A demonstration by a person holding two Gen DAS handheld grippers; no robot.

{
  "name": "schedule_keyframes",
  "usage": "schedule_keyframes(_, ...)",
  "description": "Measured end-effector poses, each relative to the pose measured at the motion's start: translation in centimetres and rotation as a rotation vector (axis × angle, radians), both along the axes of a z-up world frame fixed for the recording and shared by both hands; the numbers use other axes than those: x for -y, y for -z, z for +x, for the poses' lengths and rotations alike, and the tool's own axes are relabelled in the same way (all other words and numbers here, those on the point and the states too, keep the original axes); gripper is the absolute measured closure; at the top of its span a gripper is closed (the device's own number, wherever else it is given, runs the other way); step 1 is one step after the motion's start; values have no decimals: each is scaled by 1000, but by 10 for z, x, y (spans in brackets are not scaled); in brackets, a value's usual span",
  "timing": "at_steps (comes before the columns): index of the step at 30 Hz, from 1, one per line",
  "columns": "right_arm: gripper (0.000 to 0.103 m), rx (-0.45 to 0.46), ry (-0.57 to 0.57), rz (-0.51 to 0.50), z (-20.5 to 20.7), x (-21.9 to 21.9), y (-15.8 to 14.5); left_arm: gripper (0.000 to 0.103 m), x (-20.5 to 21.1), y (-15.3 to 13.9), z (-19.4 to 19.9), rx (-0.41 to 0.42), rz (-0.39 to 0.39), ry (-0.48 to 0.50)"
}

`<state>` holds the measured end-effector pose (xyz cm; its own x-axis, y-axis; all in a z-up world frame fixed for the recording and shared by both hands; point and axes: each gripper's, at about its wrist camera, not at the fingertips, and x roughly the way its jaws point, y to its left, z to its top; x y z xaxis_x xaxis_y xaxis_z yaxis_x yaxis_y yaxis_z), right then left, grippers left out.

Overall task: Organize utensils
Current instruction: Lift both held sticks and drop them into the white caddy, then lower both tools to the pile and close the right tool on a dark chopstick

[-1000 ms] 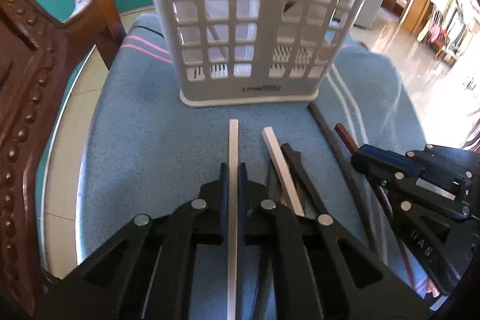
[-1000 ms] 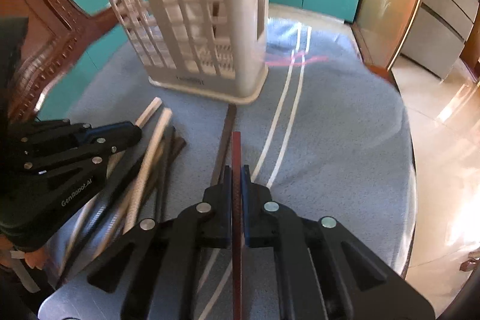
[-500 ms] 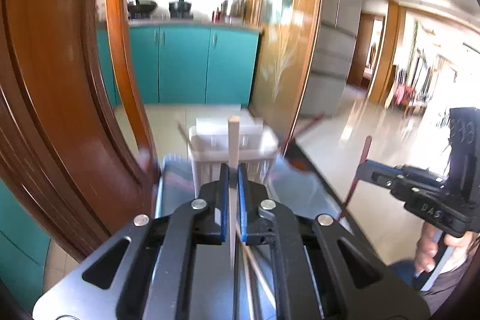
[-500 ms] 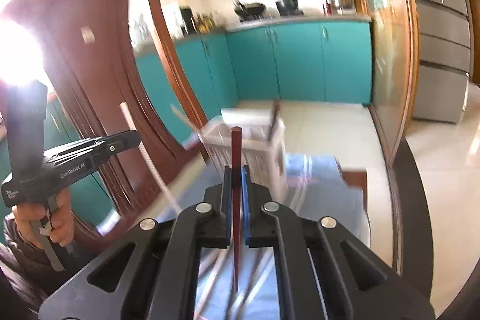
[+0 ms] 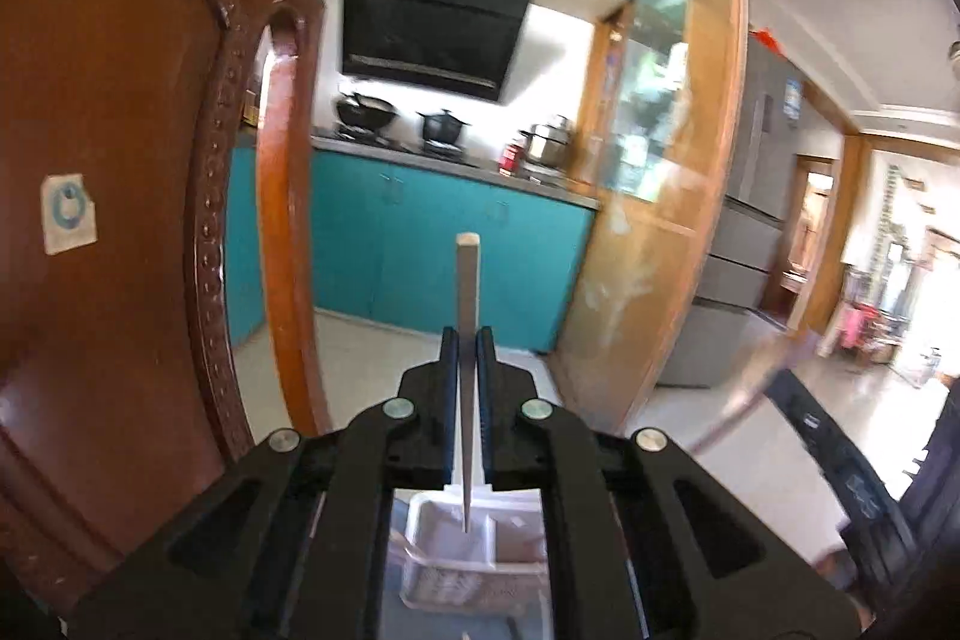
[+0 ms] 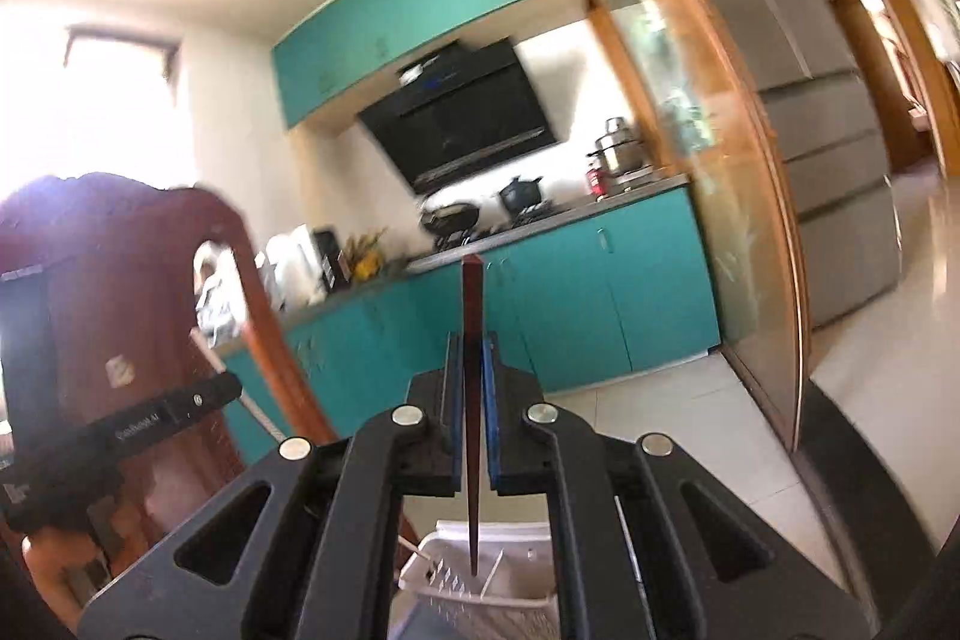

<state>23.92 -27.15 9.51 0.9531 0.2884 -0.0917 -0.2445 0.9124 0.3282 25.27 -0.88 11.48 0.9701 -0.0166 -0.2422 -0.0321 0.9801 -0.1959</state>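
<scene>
Since the pale square-cut wooden chopstick (image 5: 467, 292) is light, stiff and a bit slick, the left gripper (image 5: 467, 340) pinching it mid-length looks right, tip hanging over the white slotted plastic utensil basket (image 5: 447, 544). Right gripper (image 6: 472, 346) is clamped on a dark red lacquered chopstick (image 6: 472, 292), smoother and slippier I'd guess, also above the basket, carved brown wooden chair back (image 5: 120, 160) alongside

Grippers: two, the left gripper (image 5: 467, 340) low centre of its own view, the right gripper (image 6: 473, 346) likewise
Chopsticks held: two, one pale chopstick (image 5: 467, 292), one dark red chopstick (image 6: 472, 304)
Baskets: one white basket (image 5: 420, 550), bottom centre
Pots on the counter: three, mid-frame
Wooden chairs: one wooden chair (image 5: 120, 220), left
</scene>
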Motion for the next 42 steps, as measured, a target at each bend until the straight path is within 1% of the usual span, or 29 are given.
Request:
schedule_keyframes(1, 96, -6, 14, -30, 3, -3, 6, 96, 2, 5, 7, -4, 19, -22)
schedule_keyframes(2, 96, -20, 14, -53, 7, -6, 13, 96, 4, 14, 14, -27, 32, -31)
schedule_keyframes(5, 96, -59, -12, -87, 14, -14, 27, 96, 7, 40, 23, -97, 21, -15)
schedule_keyframes(7, 96, -68, -23, -125, 15, -23, 32, 96, 10, 56, 26, -129, 30, -8)
schedule_keyframes(11, 96, -93, -30, -193, 13, -34, 40, 96, 18, 71, 26, -155, 63, 3)
schedule_keyframes(13, 96, -98, -31, -210, 10, -38, 41, 96, 18, 74, 21, -158, 60, 8)
schedule_keyframes(15, 91, -96, -24, -221, 5, -38, 41, 96, 18, 77, 15, -163, 55, 25)
schedule_keyframes(18, 90, -58, -27, -221, -13, -34, 33, 95, 20, 81, 4, -149, 74, 40)
schedule_keyframes(20, 90, -24, -71, -216, -31, -32, 27, 94, 20, 80, -7, -129, 83, 57)
schedule_keyframes(21, 90, -14, -116, -218, -41, -32, 26, 93, 20, 82, -16, -108, 95, 66)
schedule_keyframes(23, 90, -33, -200, -241, -54, -34, 34, 93, 21, 87, -27, -86, 116, 64)
schedule_keyframes(25, 90, -118, -279, -276, -56, -37, 56, 93, 19, 97, -36, -77, 130, 66)
schedule_keyframes(26, 90, -187, -306, -289, -53, -39, 73, 92, 20, 100, -37, -76, 132, 68)
schedule_keyframes(27, 90, -283, -314, -310, -45, -43, 98, 91, 20, 106, -37, -84, 139, 69)
schedule_keyframes(28, 90, -354, -306, -329, -38, -46, 117, 90, 22, 114, -35, -102, 150, 68)
schedule_keyframes(30, 90, -597, -275, -372, -13, -49, 173, 88, 26, 130, -29, -149, 164, 80)
schedule_keyframes(31, 90, -666, -259, -382, -6, -50, 189, 87, 27, 140, -26, -184, 168, 90)
schedule_keyframes(32, 90, -743, -216, -399, 3, -49, 207, 85, 30, 154, -20, -245, 167, 112)
schedule_keyframes(34, 89, -801, -184, -417, 9, -48, 221, 85, 33, 177, -7, -364, 152, 161)
schedule_keyframes(35, 85, -821, -182, -413, 12, -47, 225, 84, 33, 193, 1, -443, 126, 192)
schedule_keyframes(36, 81, -839, -185, -404, 13, -47, 229, 84, 33, 204, 6, -505, 108, 213)
schedule_keyframes(37, 71, -854, -187, -401, 14, -47, 233, 83, 32, 212, 10, -542, 97, 222)
schedule_keyframes(38, 67, -862, -188, -406, 14, -48, 235, 81, 30, 223, 13, -594, 79, 227)
schedule_keyframes(40, 67, -880, -191, -434, 14, -53, 244, 75, 28, 236, 16, -660, 71, 241)
schedule_keyframes(42, 67, -897, -196, -446, 15, -56, 252, 73, 26, 243, 12, -689, 80, 243)
